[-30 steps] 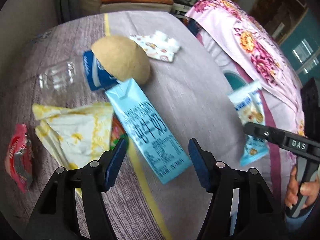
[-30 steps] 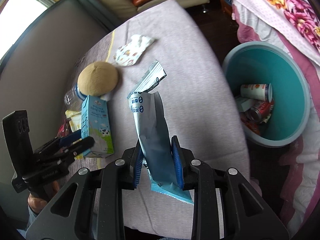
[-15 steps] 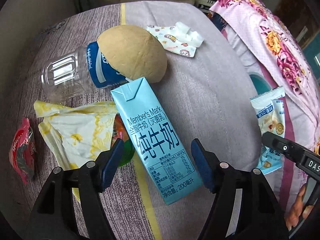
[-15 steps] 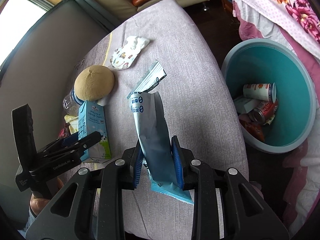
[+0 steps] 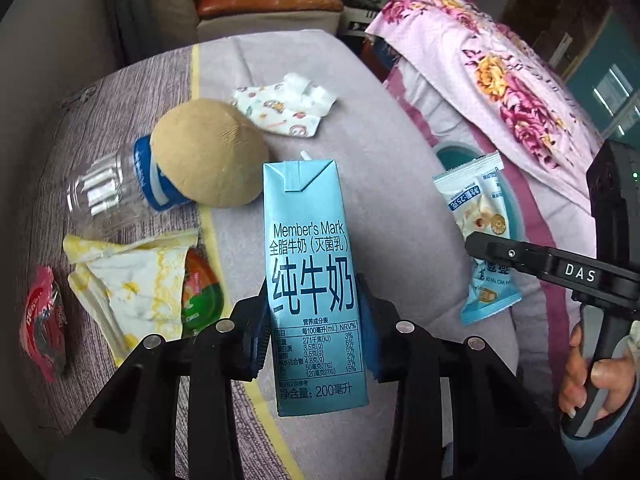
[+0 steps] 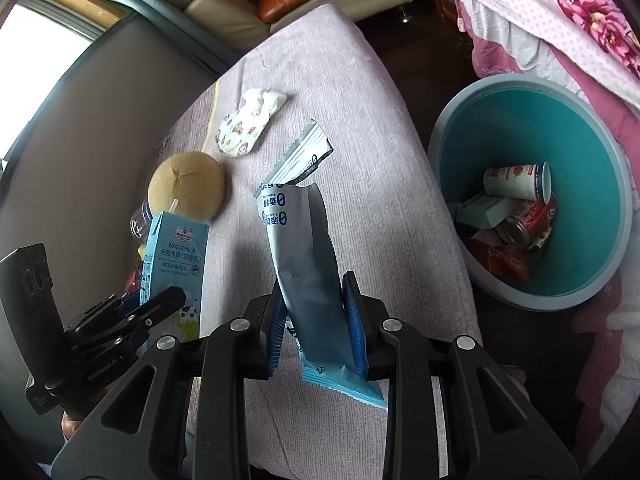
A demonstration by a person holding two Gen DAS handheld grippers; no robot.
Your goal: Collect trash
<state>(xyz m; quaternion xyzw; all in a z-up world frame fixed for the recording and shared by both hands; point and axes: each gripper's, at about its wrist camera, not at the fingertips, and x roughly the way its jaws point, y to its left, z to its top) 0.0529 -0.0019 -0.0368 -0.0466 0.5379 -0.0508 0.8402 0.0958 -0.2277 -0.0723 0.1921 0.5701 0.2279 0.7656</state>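
We have two pieces of trash in hand at once. The milk carton (image 5: 314,292) stands upright between the pads of our left gripper (image 5: 314,344), which is pressed against its two narrow sides low on the box, so the printed face looks at the camera and the straw hole stays on top; we judge that this keeps any leftover milk from dripping. Whether its base rests on the table (image 5: 380,128) or hangs just above it, we cannot tell. Our right gripper (image 6: 316,320) pinches the snack wrapper (image 6: 304,248) across its lower half, and the torn top stands up loosely above the pads. The bin (image 6: 460,128) sits on the floor just beside the table's edge on the right, already holding cans and packets, so the wrapper has the shorter way to go; we would expect it to be dropped first and the carton to follow. Behind the carton lie a round brown bun (image 5: 210,156) touching an empty plastic bottle (image 5: 116,192), a crumpled tissue (image 5: 286,110), a yellow-and-white wrapper (image 5: 132,284) and a red packet (image 5: 42,320), all uncollected.
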